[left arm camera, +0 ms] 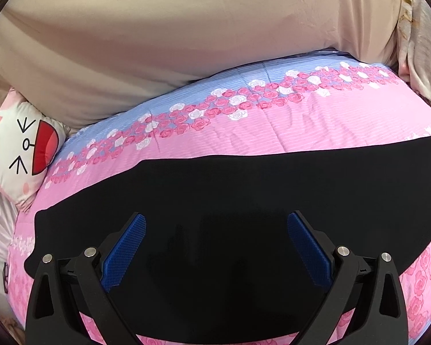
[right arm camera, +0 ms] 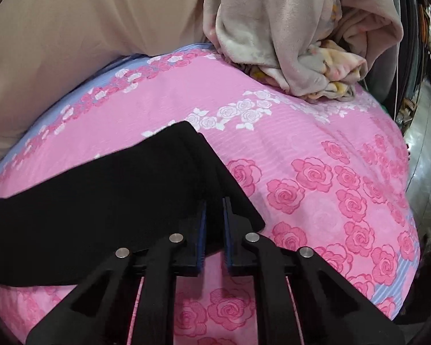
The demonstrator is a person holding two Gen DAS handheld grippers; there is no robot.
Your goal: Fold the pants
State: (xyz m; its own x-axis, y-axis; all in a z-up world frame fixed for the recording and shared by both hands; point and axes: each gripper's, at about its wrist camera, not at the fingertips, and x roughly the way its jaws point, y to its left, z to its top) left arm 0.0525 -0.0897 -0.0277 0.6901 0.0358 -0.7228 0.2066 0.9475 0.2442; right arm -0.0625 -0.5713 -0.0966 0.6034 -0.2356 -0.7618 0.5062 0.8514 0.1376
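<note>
Black pants [left arm camera: 230, 201] lie flat across a pink rose-print quilt [left arm camera: 316, 123]. My left gripper [left arm camera: 217, 221] hovers over the middle of the pants, its blue pads [left arm camera: 126, 247] wide apart and empty. In the right wrist view the pants [right arm camera: 115, 189] stretch to the left, with a folded end near the middle. My right gripper [right arm camera: 214, 204] is closed on the edge of that end, the black cloth pinched between its blue pads [right arm camera: 201, 230].
A beige headboard or cushion [left arm camera: 158, 43] rises behind the quilt. A cartoon-face pillow [left arm camera: 23, 149] sits at the left. A crumpled grey and floral blanket [right arm camera: 296, 37] lies at the far right of the bed. The floor [right arm camera: 422, 143] drops off at right.
</note>
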